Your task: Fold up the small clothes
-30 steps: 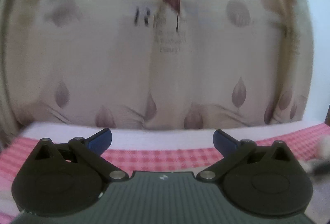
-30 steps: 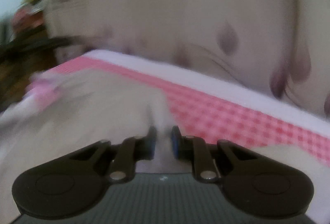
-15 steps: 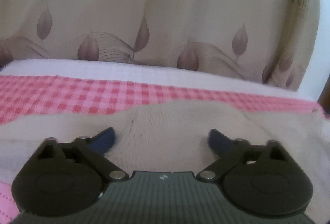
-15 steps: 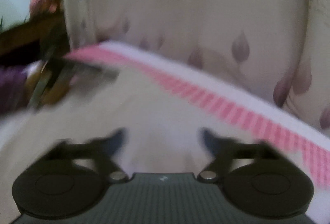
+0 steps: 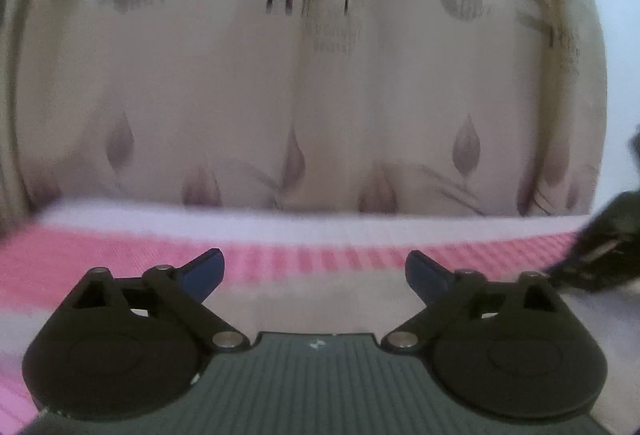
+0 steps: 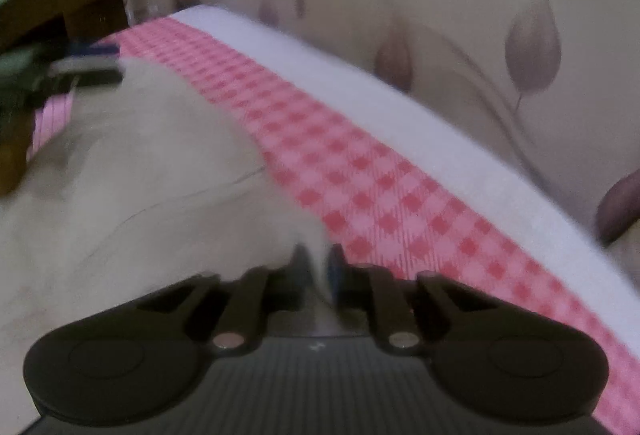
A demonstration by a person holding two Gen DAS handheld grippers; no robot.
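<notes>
Now right hand-held gripper [image 6: 318,265] angled down, pinched on cream garment [image 6: 140,175].

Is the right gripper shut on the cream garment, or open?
Shut on it: the right gripper has just been closing, its jaws nearly together, pinching an edge of the cream knitted garment.

Both wrist views low, close over checked cloth [image 6: 380,171], facing curtain [image 5: 320,95].

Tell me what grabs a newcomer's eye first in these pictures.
The pink checked cloth runs bright across the surface. On it lies a cream garment, its edge pinched in the right gripper, whose jaws have just closed. A leaf-print curtain fills the background behind the open left gripper.
</notes>
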